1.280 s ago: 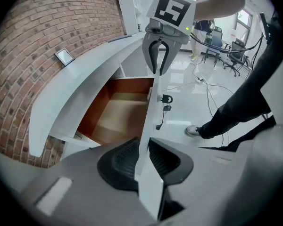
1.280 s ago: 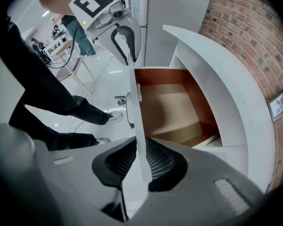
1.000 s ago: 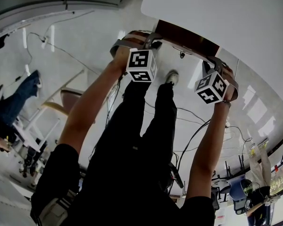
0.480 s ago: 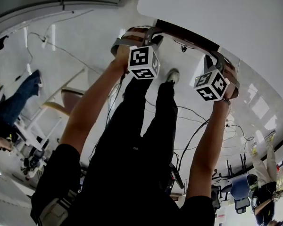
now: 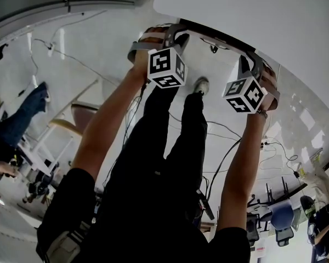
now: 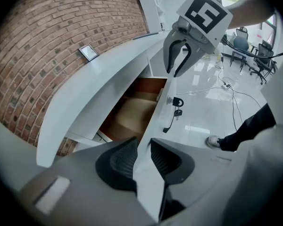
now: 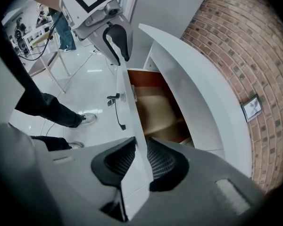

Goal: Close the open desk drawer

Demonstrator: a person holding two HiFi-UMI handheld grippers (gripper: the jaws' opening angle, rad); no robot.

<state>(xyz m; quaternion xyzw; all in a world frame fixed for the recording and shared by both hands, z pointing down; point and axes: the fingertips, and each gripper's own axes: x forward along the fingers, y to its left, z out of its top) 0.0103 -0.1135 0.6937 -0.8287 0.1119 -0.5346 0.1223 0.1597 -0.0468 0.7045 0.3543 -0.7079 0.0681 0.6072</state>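
Observation:
The white drawer front point(image 6: 161, 119) stands a little out from the white desk point(image 6: 99, 74), and the brown drawer interior point(image 6: 132, 114) shows behind it. My left gripper point(image 6: 144, 150) straddles the panel's top edge with both pads against it; its jaws are opening. The right gripper point(image 6: 178, 55) sits farther along the same edge. In the right gripper view my right gripper point(image 7: 141, 157) likewise clasps the drawer front point(image 7: 125, 102) while its jaws open, and the left gripper point(image 7: 118, 44) is beyond. From the head view both grippers point(image 5: 178, 37) point(image 5: 248, 64) are at the desk's edge point(image 5: 252, 15).
A key on a cord point(image 6: 175, 102) hangs from the drawer front's lock. A brick wall point(image 6: 47, 41) with a small plate is behind the desk. Cables point(image 5: 230, 130) trail on the glossy floor by the person's legs point(image 5: 170, 147) and shoe point(image 5: 200, 86). Chairs and other people are farther off.
The drawer has slid farther under the desk; in the head view its brown inside has shrunk to a thin dark strip. Both grippers have moved with it toward the desk.

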